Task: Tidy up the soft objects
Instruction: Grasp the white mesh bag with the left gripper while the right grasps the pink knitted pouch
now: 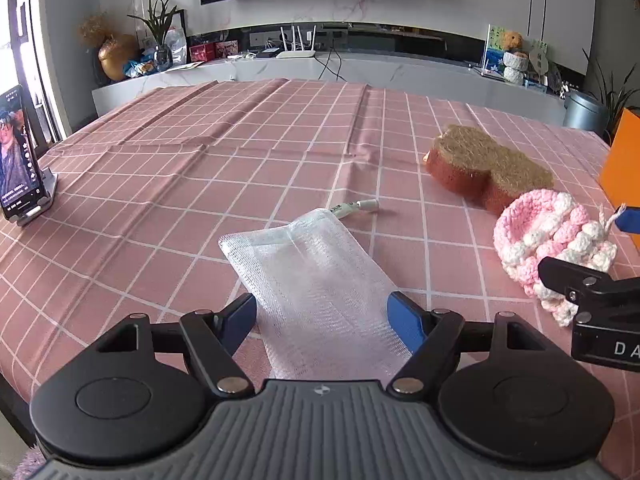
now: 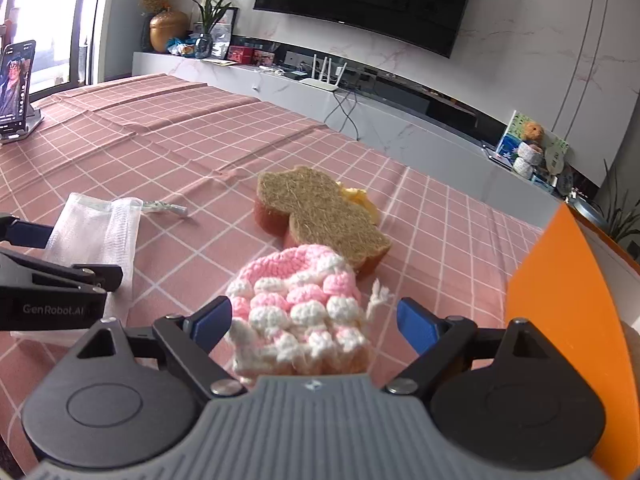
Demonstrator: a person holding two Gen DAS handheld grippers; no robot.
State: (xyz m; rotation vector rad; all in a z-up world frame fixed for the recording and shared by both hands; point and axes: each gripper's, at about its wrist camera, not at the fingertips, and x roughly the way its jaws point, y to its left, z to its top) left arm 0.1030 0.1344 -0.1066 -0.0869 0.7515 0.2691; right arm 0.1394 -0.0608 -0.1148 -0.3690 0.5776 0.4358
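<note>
My left gripper [image 1: 322, 316] and right gripper [image 2: 314, 320] match: ribbed grey bodies, black round-hubbed linkages, silver screws, blue pads [image 1: 406, 322]. One side reads "GenRobot.AI".

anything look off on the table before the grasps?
Nothing damaged or spilled. The mesh pouch lies flat but skewed to the cloth grid, its drawstring trailing loose. The brown sponge sits on top of a yellow item, mostly hiding it.

One white mesh bag [image 1: 316, 288], one brown sponge [image 1: 488, 164], one pink crocheted piece [image 2: 300, 312], one phone [image 1: 18, 152].
</note>
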